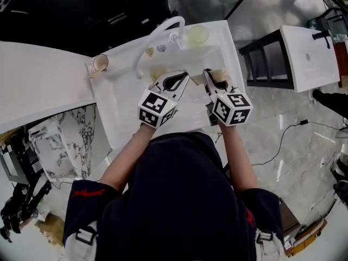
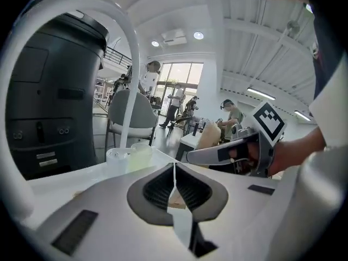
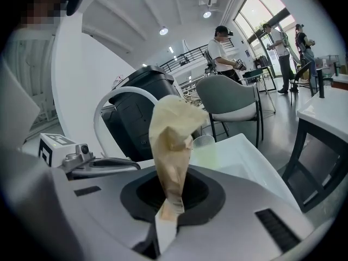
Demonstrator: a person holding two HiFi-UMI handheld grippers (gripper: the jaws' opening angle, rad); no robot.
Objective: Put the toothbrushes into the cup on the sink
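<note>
Tan paper fills the right tongs [image 3: 166, 213]. Their jaws are clamped on the lower end of a crumpled paper packet [image 3: 171, 145], which stands up out of them with its top flared wide. What the packet holds cannot be seen.

The left tongs [image 2: 174, 181] are closed, with the jaws meeting in a thin seam. A small tan scrap shows just behind that seam, and I cannot tell whether it is pinched there.

Both tongs hover side by side over the near half of the white sink [image 1: 117, 99]. Their tips point toward the far side and are close to each other but apart.

The cup [image 1: 197, 34], pale green and see-through, stands at the far edge of the sink. It is just right of the base of the white arching faucet [image 1: 157, 34] and well beyond the tips of both tongs.

A second, brownish cup [image 1: 100, 62] sits at the sink's far left corner, where the white curved tabletop [image 1: 38, 80] runs off to the left. A white table on a dark frame [image 1: 310, 56] stands to the right of the sink. In the right gripper view, a grey chair [image 3: 228, 99] stands beyond the sink's far side.
</note>
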